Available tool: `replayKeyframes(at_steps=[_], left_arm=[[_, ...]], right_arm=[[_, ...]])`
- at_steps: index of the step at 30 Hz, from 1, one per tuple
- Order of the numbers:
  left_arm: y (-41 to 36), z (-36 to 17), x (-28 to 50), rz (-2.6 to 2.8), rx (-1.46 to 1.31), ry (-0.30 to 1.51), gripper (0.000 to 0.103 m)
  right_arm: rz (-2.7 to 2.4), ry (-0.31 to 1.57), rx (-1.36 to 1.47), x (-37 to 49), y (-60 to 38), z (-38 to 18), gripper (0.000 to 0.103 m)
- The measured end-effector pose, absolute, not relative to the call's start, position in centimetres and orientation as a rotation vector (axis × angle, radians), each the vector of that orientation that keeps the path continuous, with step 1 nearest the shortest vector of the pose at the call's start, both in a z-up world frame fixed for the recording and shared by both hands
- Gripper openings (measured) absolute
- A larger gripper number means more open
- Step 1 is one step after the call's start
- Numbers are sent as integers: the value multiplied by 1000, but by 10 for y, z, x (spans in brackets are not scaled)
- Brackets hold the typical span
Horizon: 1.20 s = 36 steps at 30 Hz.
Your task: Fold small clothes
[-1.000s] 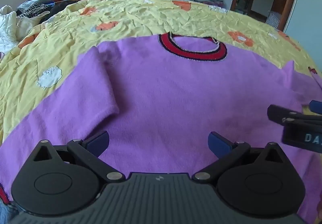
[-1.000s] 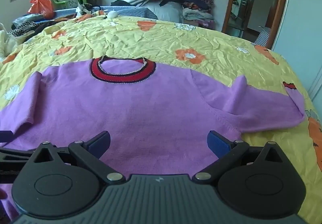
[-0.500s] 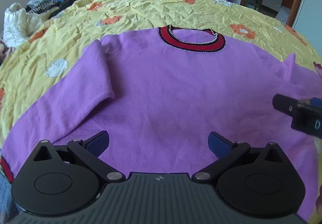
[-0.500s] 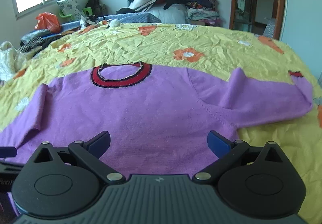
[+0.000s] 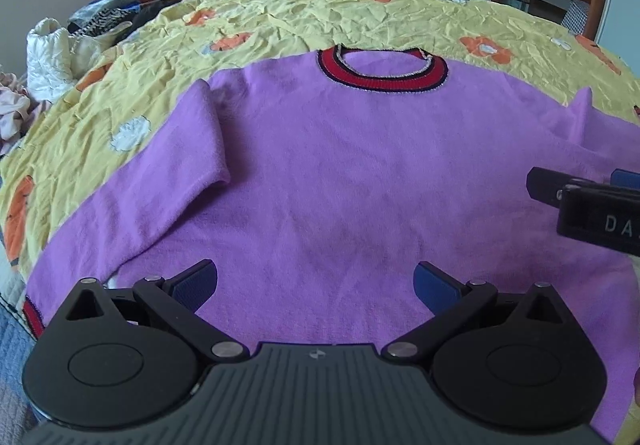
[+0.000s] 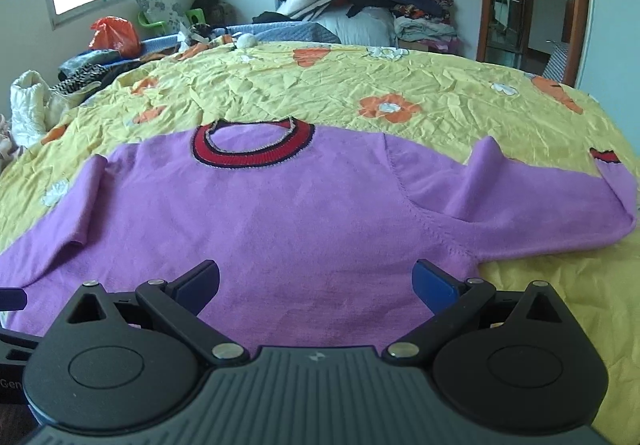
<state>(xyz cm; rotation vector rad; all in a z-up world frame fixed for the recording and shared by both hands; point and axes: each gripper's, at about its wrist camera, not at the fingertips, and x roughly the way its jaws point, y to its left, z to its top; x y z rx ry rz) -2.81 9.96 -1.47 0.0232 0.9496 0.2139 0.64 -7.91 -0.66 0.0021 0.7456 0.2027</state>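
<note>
Only right view shows sweater (image 6: 280,213) cuff (image 6: 606,156).

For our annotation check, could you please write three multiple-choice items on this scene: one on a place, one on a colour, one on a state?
1. Where does the sweater lie?
A. on the yellow bedspread
B. on a chair
C. on the floor

2. What colour is the collar?
A. green
B. red with dark edging
C. white

3. How do the left gripper and right gripper stand?
A. both shut on the sweater
B. one open, one shut
C. both open, holding nothing

Answers:
1. A, as flowered yellow cloth shows around the sweater on every side.
2. B, as the ring at the neck is red with a dark border.
3. C, as each pair of blue pads stands wide apart with only flat purple knit between them.
</note>
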Motion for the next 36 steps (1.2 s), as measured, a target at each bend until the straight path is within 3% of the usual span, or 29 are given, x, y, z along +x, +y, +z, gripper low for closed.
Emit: replayKeyframes(at_steps=[20,26,31,36], left_arm=[[111,-22,1,161,-34,952,103],[115,-26,5,207,-22,948,103],[117,-26,7,222,-43,914,103],[115,-27,8,178,-44,868,103]], right_arm=[[136,769,-12,14,-75,-2,103],[150,552,84,5,-85,-1,103],[197,694,93,27,-109,-16,103],[127,715,92,45,-170,-28,103]])
